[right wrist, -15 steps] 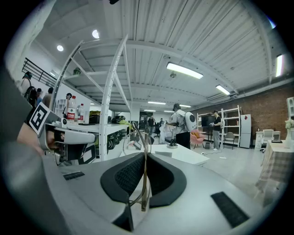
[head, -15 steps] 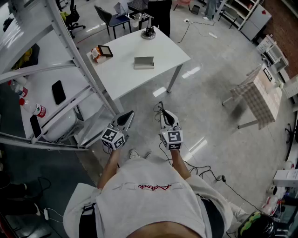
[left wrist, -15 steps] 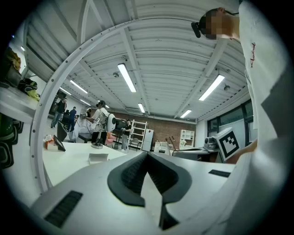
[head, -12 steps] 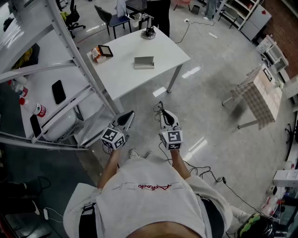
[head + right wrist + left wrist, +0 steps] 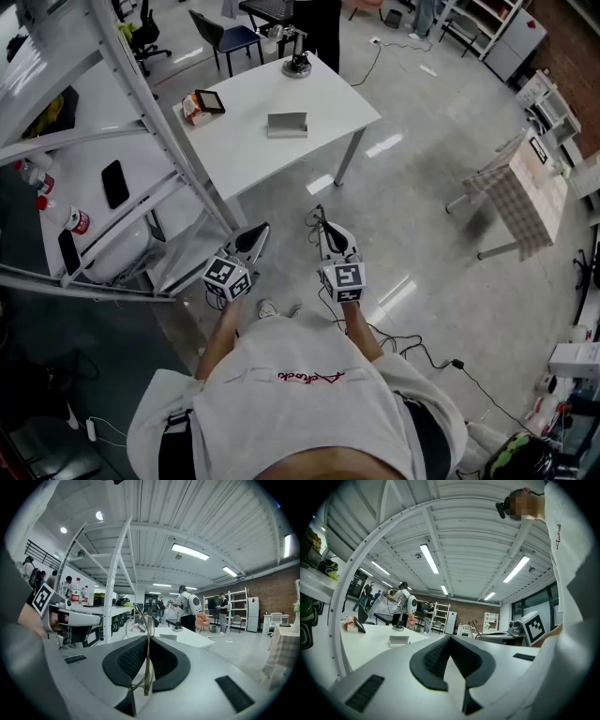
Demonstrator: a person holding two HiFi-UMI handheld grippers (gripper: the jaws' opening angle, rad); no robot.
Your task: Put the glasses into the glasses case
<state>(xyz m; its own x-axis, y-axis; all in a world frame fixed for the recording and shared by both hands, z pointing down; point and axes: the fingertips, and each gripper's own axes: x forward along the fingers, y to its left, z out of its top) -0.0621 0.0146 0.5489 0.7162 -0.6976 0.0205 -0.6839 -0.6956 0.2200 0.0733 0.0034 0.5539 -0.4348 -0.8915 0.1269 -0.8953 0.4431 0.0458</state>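
The glasses (image 5: 148, 660) are clamped by a thin temple between the nearly closed jaws of the right gripper (image 5: 322, 217), and are held level, likely so the frame is carried without swinging. The left gripper (image 5: 262, 230) is held with jaws together on nothing, probably reserved for steadying the glasses case (image 5: 287, 125), which is seen well apart on the white table (image 5: 244, 150).

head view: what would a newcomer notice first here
Held out over the floor, the right gripper is clamped on thin wire glasses, while the left gripper is shut and empty. Ahead stands the white table with a small grey case on it.
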